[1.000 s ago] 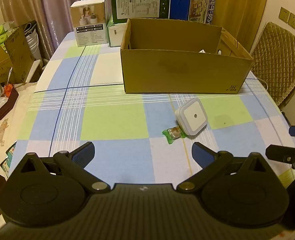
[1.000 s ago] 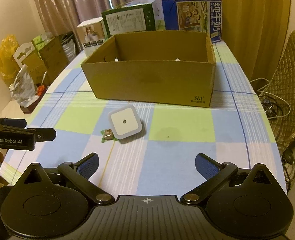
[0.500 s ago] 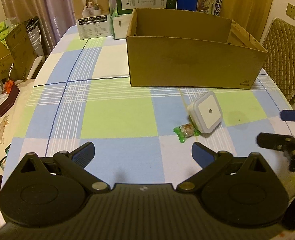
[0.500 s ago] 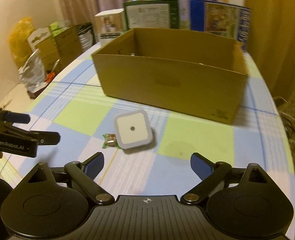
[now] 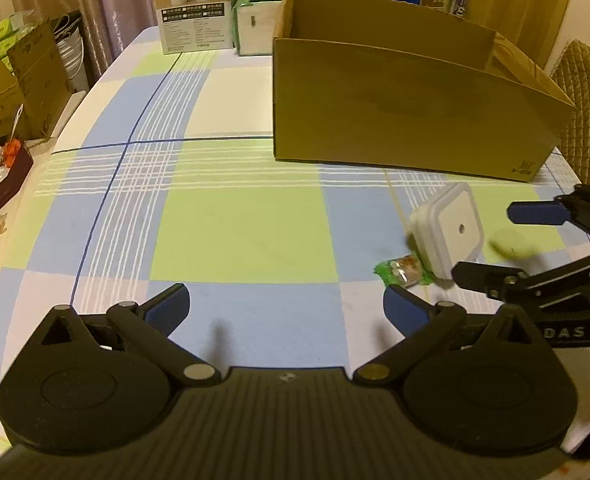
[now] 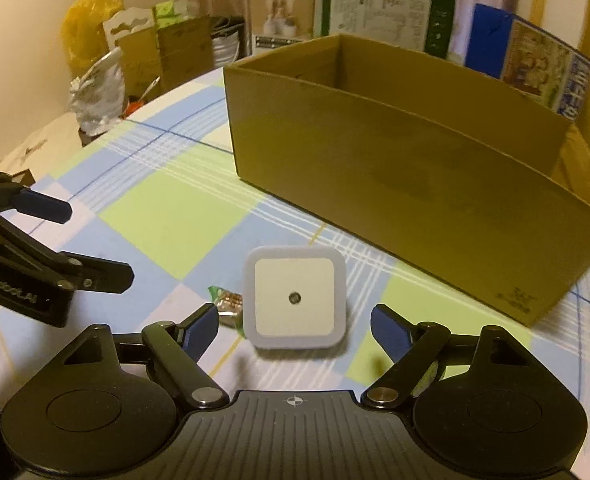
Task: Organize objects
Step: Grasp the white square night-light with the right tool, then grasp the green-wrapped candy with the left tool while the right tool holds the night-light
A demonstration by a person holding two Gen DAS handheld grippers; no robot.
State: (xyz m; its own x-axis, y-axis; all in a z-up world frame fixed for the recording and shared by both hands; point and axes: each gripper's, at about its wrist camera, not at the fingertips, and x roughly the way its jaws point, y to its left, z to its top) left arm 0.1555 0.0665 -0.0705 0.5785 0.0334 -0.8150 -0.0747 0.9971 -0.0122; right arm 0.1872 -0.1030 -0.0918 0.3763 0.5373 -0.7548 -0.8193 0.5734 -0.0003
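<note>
Two loose things lie in front of the open brown cardboard box on the checked blue, green and white worktop: a square white plastic night light with a small round sensor in its face, and a small snack in a green wrapper touching its left edge. We judge the cardboard box to be the collecting place, set close behind them so that each needs only a short carry over its near wall; what already lies inside we cannot tell.

We hold the right tongs low over the worktop on the side of the night light away from the box, pointing towards the box. Their jaws stand wide apart, one blue pad on each side of the night light, touching neither it nor the wrapper. That straddling suggests to us a grasp across the two flat sides, though the left pad sits very near the green wrapper and could nudge it.

Our left tongs hover further left of the box's front, also spread wide and holding nothing, aimed at bare cloth. We read them as waiting, perhaps for the snack.
</note>
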